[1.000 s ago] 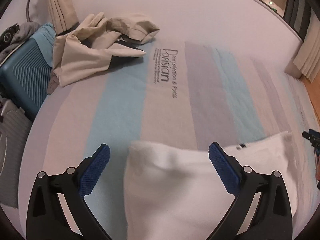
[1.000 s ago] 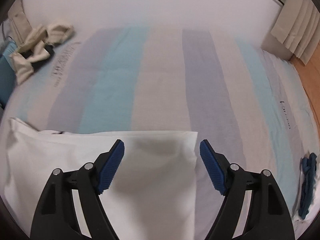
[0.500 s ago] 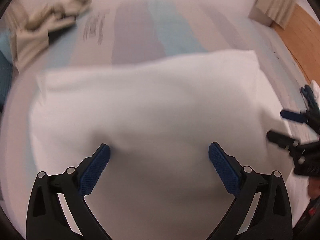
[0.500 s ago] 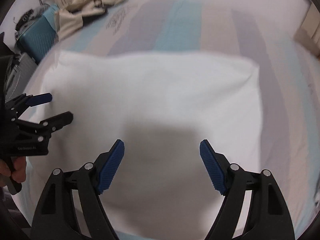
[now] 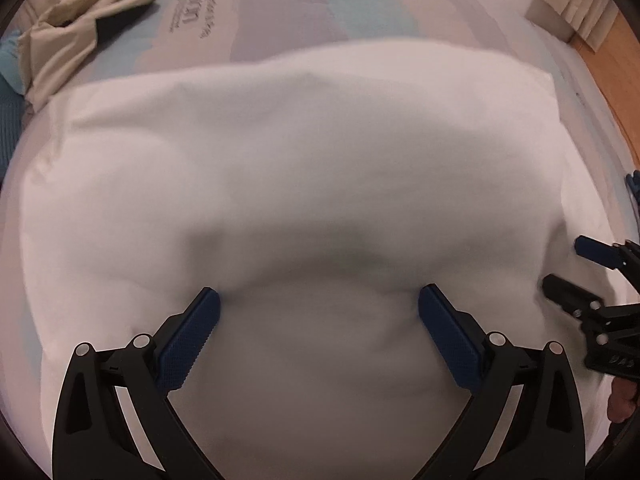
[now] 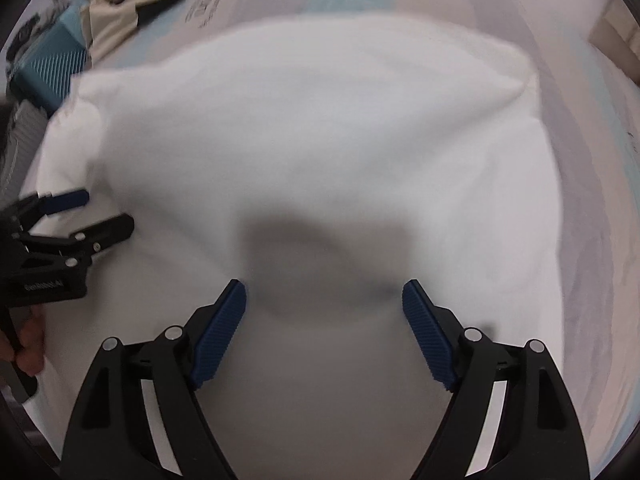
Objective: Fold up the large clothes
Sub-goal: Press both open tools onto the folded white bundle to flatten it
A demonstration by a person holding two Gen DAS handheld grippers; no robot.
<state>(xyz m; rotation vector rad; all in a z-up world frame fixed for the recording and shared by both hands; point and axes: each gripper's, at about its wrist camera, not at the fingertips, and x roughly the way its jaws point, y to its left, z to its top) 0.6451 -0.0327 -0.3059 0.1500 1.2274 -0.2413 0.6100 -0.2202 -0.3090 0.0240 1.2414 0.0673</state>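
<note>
- At the far left, a blue ribbed suitcase point(image 6: 50, 76) stands beside the bed point(image 5: 280, 28), seen in the right wrist view.
- A crumpled beige garment point(image 5: 80, 36) lies on the bed's far left corner, next to printed lettering on the striped cover.
- The white cloth point(image 5: 300, 168) is spread across the middle of the bed, in a broad rectangle whose far edge is blurred; it fills most of both views.
- The left gripper point(image 5: 319, 334) sits over the near left part of the white cloth, its blue-padded fingers point(image 5: 188, 344) wide apart with only flat fabric between them, nothing clamped.
- The right gripper point(image 6: 324, 330) sits over the near right part of the cloth, likewise spread wide and gripping nothing; a dark shadow lies on the fabric just ahead of it.
- Each gripper appears at the edge of the other's view, held side by side over the cloth.
- At the far right, a pale curtain point(image 5: 580, 4) hangs by a wooden floor point(image 5: 624, 64).
</note>
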